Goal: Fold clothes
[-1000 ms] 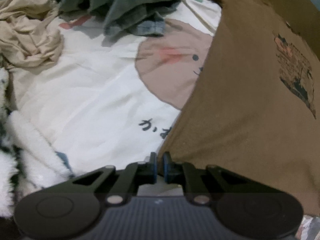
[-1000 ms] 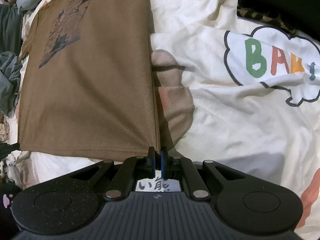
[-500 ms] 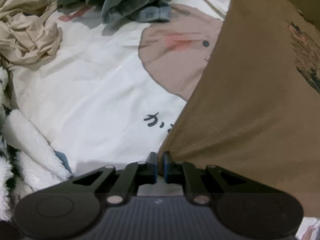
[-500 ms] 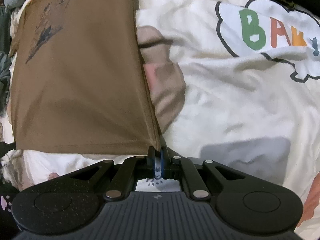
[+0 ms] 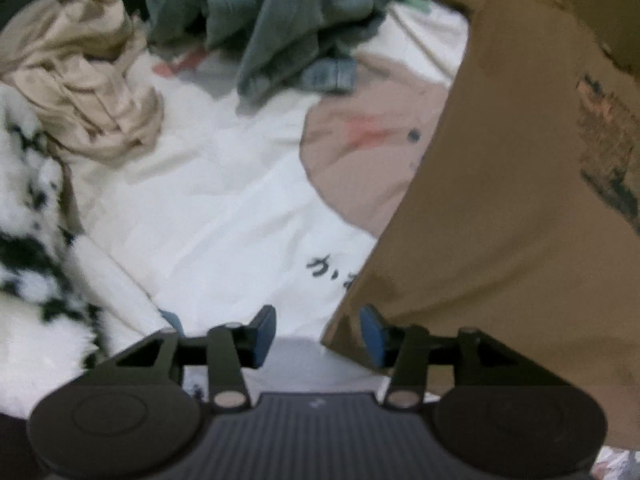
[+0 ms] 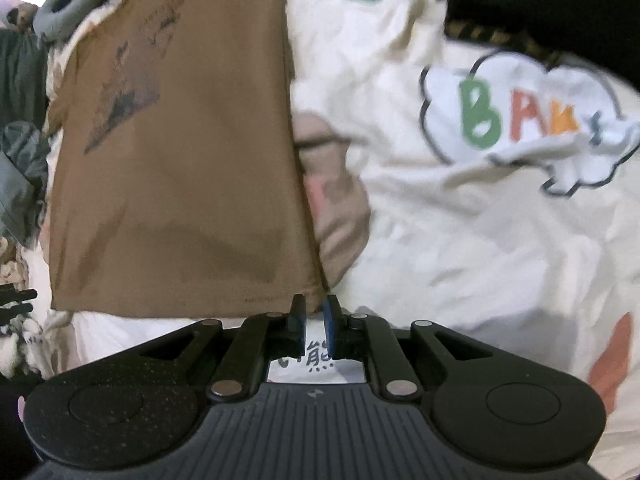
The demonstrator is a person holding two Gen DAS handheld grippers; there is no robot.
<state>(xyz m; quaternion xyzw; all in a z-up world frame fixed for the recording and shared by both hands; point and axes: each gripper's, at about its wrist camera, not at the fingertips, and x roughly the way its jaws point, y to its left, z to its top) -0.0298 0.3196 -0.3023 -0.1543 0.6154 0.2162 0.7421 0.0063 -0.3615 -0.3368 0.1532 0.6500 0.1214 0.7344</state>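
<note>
A brown T-shirt point(image 5: 500, 220) with a dark chest print lies flat on the cartoon-printed cream bed sheet point(image 5: 200, 220). My left gripper point(image 5: 318, 332) is over its near left hem corner. The jaws are opening, and the corner lies loose between them, close to the right blue pad point(image 5: 370, 338) without being pinched. In the right wrist view the same T-shirt point(image 6: 180, 200) fills the left half. My right gripper point(image 6: 314, 322) sits at its near right hem corner. Those jaws are opening too, with a narrow gap through which the sheet's print shows.
A grey-green heap of clothes point(image 5: 280, 20) and a crumpled beige garment point(image 5: 80, 80) lie at the far left of the bed. A fluffy white-and-black blanket point(image 5: 28, 240) borders the left side. A black item point(image 6: 540, 0) lies at the far right on the sheet point(image 6: 460, 240).
The left jaws have spread wide and let go of the shirt's hem corner. The right jaws have parted slightly. Both grippers have lifted a little from the sheet.
</note>
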